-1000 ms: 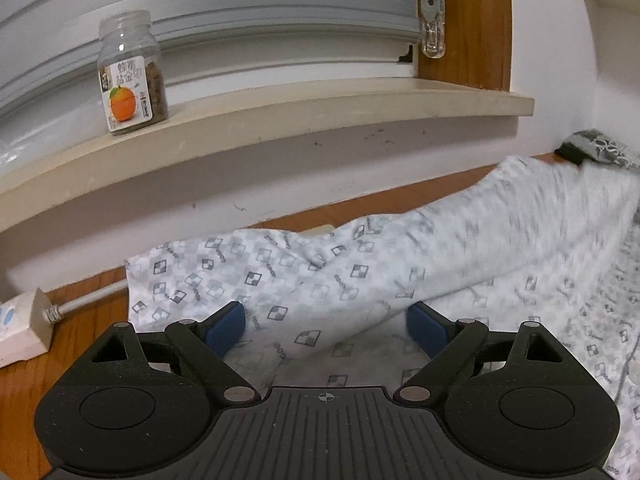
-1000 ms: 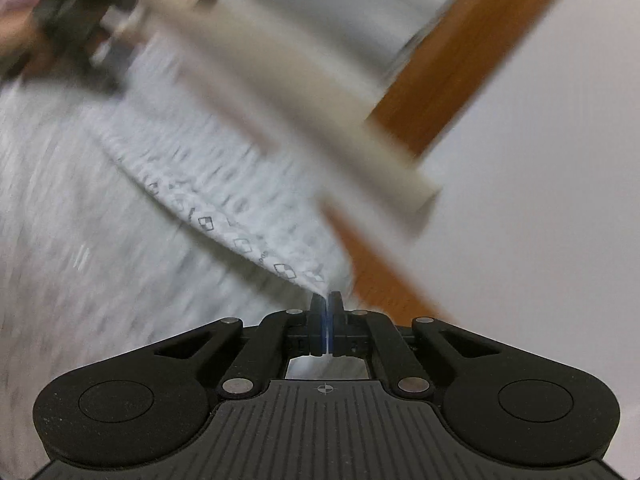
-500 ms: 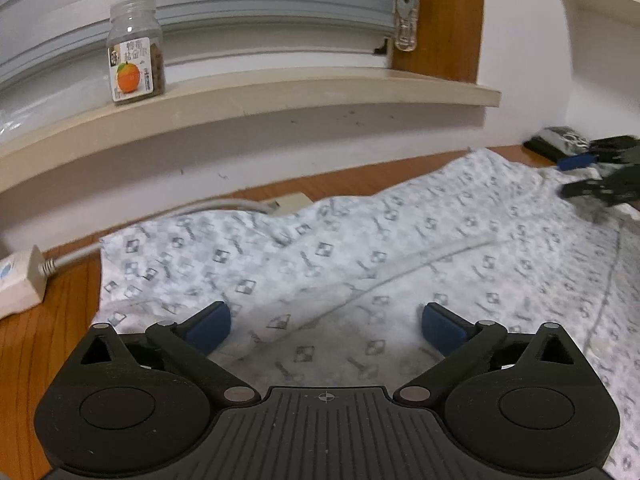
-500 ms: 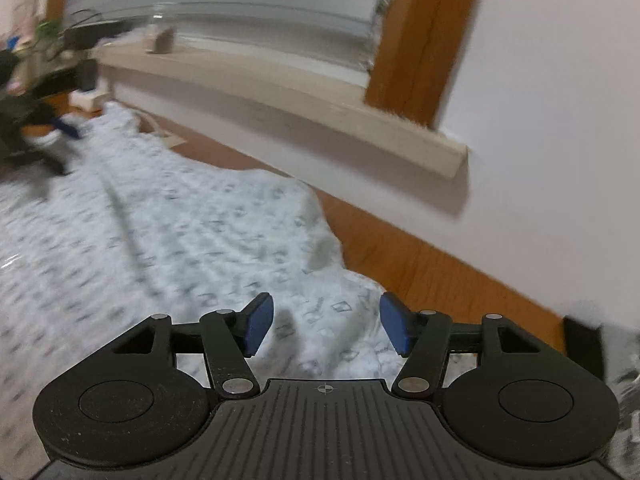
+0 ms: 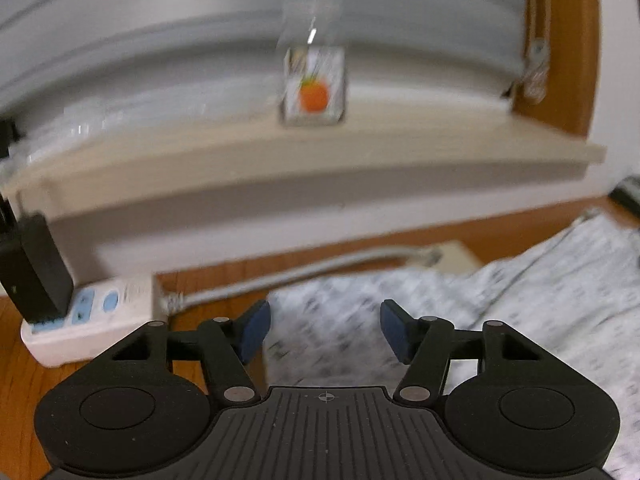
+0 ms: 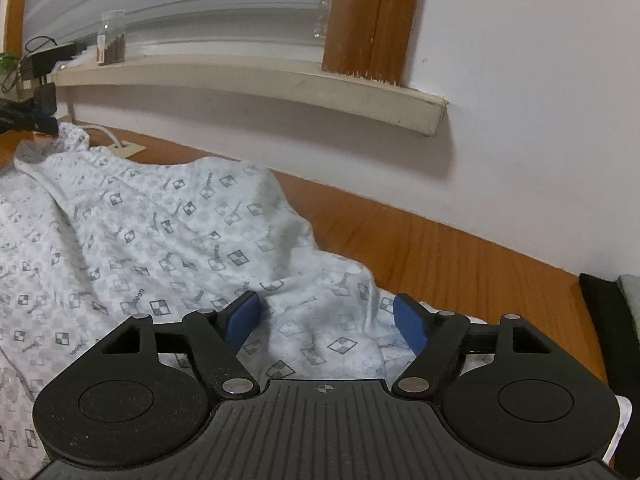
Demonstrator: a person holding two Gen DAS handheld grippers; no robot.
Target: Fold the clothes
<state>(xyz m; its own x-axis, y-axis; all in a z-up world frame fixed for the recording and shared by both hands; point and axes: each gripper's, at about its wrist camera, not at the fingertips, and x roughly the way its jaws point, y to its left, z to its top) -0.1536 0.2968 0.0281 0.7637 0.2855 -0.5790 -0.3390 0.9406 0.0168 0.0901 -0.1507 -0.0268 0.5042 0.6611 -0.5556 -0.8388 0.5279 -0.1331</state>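
Now my left gripper hangs over the left end of the patterned garment, which lies spread on the wooden table along the wall. Its blue pads stand apart and they are closing at this moment; the cloth is below and between them, but the pads do not press on it. This view is blurred, so I cannot tell how the edge of the fabric is folded there. Just beside this end of the garment, to the left, a white power strip lies on the table with a black adapter plugged in it, and its grey cable runs behind the cloth. On the window sill above stands a jar with an orange label.

My right gripper is over the right end of the same garment. Its jaws are apart and opening, with a raised wrinkle of the fabric between the blue pads, not squeezed. The garment is white with small grey squares, and it lies rumpled, with several ridges. At the far right edge of the table something dark lies, apart from the cloth.
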